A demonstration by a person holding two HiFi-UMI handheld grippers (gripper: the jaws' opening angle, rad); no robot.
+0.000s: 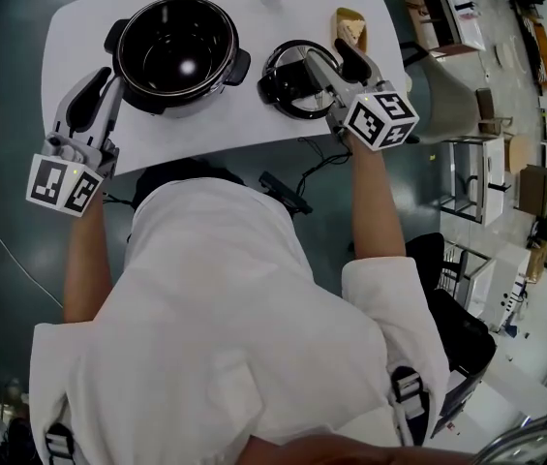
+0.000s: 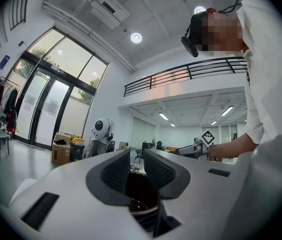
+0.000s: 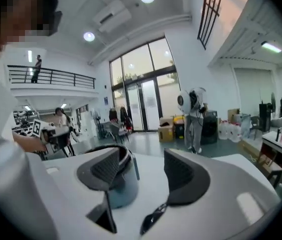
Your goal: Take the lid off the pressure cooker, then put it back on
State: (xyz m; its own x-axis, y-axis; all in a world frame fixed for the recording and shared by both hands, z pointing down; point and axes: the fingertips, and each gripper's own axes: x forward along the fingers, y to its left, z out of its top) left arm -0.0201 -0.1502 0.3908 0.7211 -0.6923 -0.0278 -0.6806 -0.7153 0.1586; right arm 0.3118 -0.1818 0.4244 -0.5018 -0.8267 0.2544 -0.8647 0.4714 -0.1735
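Round silver-and-black pressure cooker (image 1: 176, 54): metal wall, glossy dark inner bowl, matt black plastic handles. Round black lid (image 1: 283, 90): shiny metal rim. Oval white table (image 1: 254, 119): smooth, faintly sheened top.

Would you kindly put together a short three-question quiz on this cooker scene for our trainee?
1. True or false: the lid sits on the pot.
2. In the head view, on which side of the pot does the lid lie? A) left B) right C) in front, nearer the person
3. Fill in: the right tongs, above the lid, are ___ and hold nothing.

Key:
1. False. The pot is uncovered and the lid lies on the table.
2. B
3. open
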